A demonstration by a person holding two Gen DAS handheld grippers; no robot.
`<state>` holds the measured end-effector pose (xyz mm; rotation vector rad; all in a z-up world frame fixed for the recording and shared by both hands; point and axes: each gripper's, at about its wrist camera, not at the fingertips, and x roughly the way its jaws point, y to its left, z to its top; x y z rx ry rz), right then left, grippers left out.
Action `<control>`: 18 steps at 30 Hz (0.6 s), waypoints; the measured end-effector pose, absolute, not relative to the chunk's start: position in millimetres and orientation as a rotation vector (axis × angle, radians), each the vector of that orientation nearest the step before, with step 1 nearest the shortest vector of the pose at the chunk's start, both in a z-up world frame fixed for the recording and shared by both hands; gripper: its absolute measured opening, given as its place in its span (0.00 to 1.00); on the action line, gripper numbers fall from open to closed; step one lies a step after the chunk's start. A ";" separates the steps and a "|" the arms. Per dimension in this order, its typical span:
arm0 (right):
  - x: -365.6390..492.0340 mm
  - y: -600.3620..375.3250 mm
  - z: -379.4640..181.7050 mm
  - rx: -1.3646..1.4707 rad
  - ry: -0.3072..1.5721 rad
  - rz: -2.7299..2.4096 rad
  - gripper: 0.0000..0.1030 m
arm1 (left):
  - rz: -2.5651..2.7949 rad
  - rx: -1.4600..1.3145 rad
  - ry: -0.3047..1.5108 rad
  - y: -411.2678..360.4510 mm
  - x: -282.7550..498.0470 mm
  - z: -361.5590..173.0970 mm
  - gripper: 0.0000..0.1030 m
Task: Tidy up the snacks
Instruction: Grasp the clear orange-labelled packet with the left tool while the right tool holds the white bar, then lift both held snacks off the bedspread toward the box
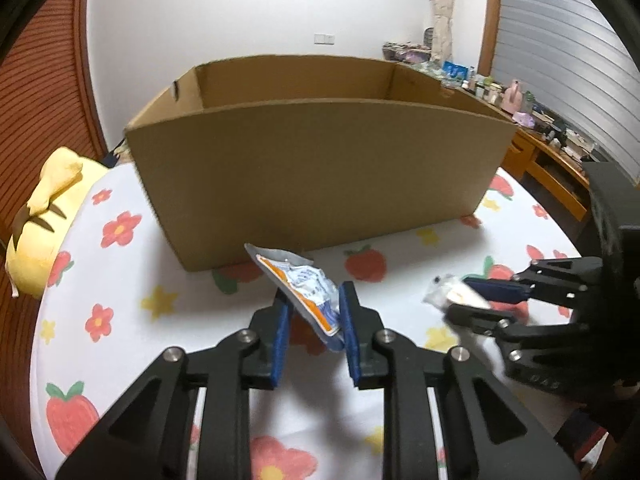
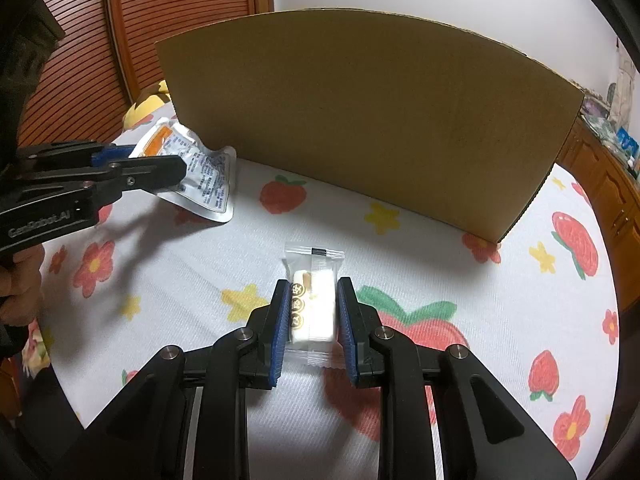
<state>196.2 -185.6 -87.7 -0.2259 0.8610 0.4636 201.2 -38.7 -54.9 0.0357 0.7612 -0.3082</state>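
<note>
Only the left wrist view shows the cardboard box open-topped.

left gripper body: "GenRobot.AI" | white candy packet: round gold characters, unreadable | silver pouch: blue print, too small to read
</note>
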 end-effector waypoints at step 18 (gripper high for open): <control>195.3 -183.8 -88.3 -0.236 0.861 0.481 0.30 | -0.342 0.007 0.764 -43.8 212.9 -61.8 0.15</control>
